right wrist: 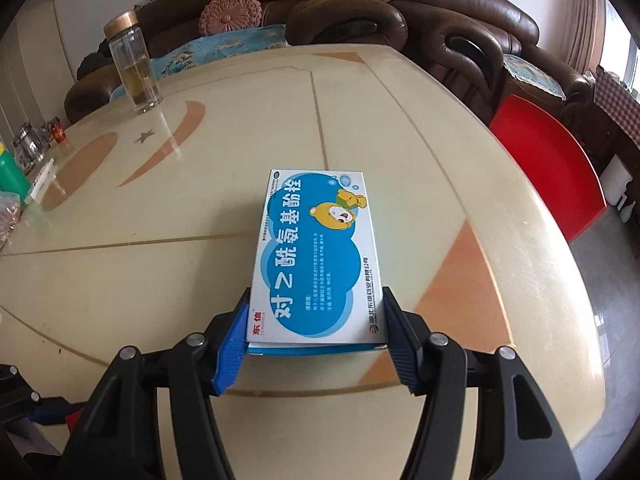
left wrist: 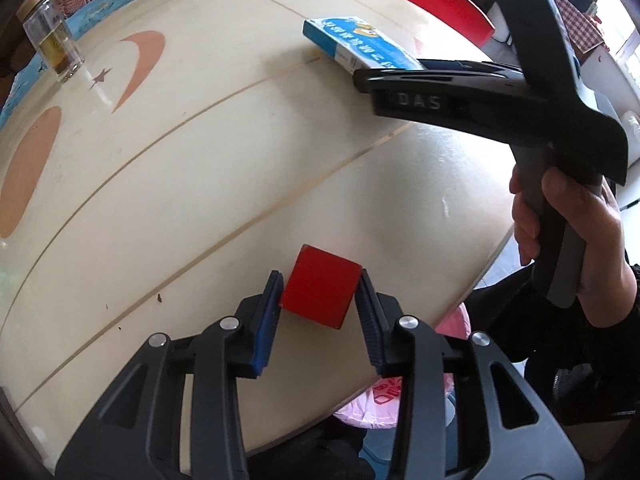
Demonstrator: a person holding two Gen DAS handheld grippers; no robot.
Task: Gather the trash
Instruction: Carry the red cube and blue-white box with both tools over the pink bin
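Jaws of the left gripper clamp a red cube on the table; the right gripper grips a blue-and-white medicine box.

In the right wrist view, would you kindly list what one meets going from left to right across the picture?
Green bottle → glass jar → blue and white medicine box → red chair.

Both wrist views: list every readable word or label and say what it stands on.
"对乙酰氨基酚栓": large title on the blue and white box.
"东信": red brand mark at the box's near left corner.
"DAS": raised letters on the right gripper, left wrist view.
Box's small print and the pink bag's red print: too small or blurred.
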